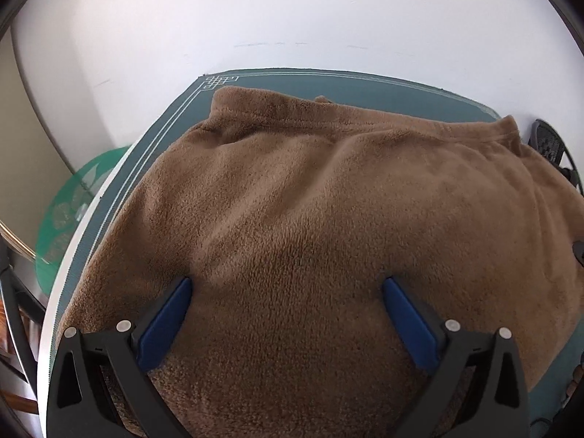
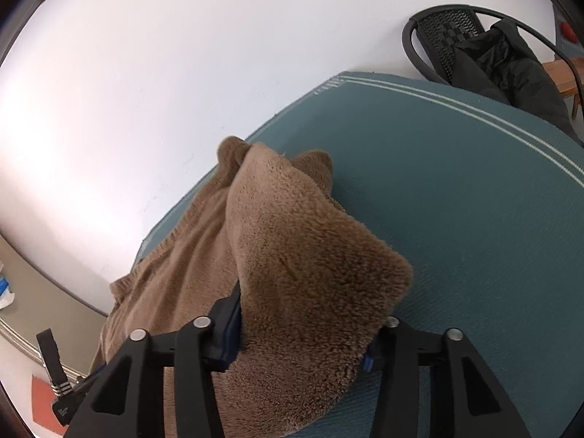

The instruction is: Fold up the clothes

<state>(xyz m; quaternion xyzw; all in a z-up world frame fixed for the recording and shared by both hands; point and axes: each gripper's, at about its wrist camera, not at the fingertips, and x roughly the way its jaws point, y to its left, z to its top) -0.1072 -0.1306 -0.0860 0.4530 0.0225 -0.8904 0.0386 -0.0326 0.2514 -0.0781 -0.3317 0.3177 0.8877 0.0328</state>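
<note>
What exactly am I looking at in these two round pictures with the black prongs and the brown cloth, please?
Each picture comes from a wide-angle camera mounted on a hand-held gripper, looking forward along its two fingers. A person holds one in each hand; there is no robot arm. The left gripper hangs open over a brown fleece garment spread on a teal mat. In the other view, the right gripper has a bunched fold of that fleece between its fingers, so it appears to be gripping it. A black chair stands behind.

One brown fleece garment (image 1: 292, 200), one teal mat (image 2: 456, 182), one black mesh chair (image 2: 445, 33), two claws.
</note>
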